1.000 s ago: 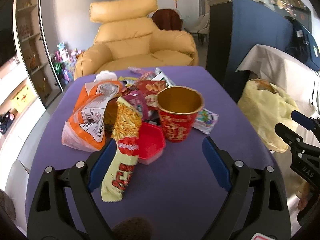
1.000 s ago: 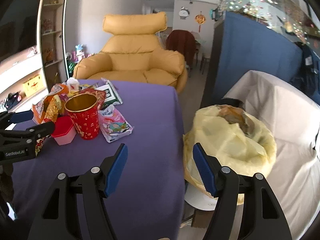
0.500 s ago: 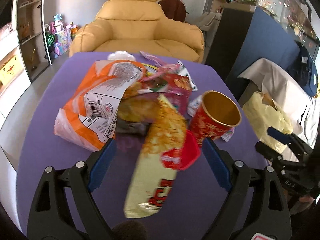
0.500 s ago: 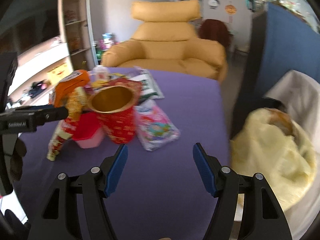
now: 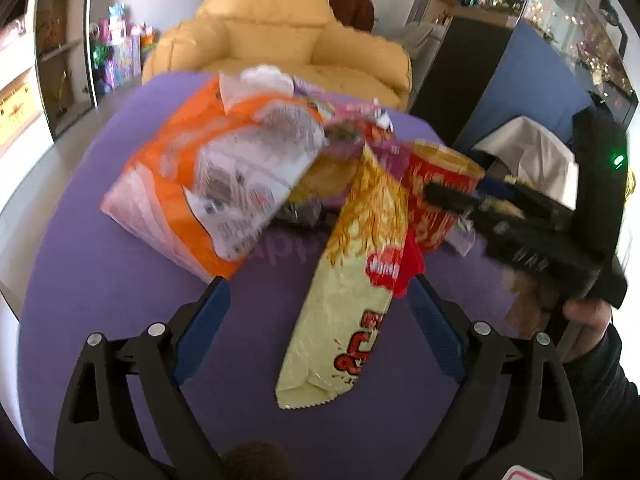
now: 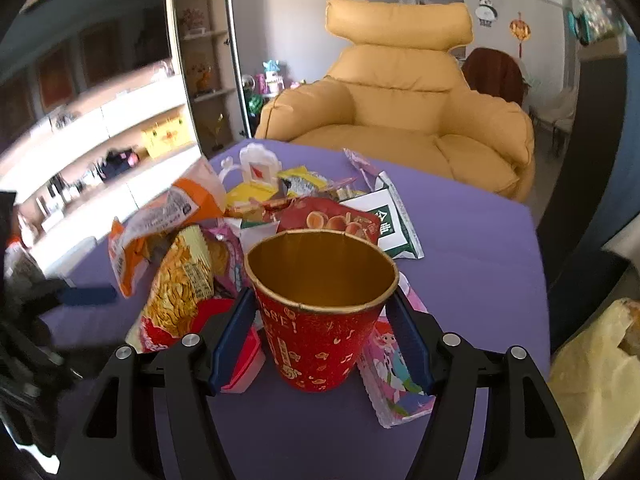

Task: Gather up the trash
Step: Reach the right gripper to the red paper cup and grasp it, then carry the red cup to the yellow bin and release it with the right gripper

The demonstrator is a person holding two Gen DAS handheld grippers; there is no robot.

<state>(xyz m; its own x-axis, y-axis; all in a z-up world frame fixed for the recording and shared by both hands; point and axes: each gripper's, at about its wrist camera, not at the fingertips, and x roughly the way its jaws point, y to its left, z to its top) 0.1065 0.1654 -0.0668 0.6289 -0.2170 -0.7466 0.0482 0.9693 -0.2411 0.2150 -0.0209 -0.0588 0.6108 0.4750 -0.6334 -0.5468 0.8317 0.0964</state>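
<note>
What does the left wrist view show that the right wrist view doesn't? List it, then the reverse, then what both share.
Left wrist view only: the left gripper, open over the foot of the yellow snack bag, and a hand holding the right gripper's handle.

Right wrist view only: the cup's gold inside, a green-and-white packet, a cartoon packet, and the right gripper astride the cup, jaws just closing, pads apparently not yet pressing.

Both: red cup, orange bag, armchair, purple table.

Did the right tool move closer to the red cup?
Yes. The right tool swung left, off the yellow bag, across the purple table; its closing blue pads now flank the red cup.
</note>
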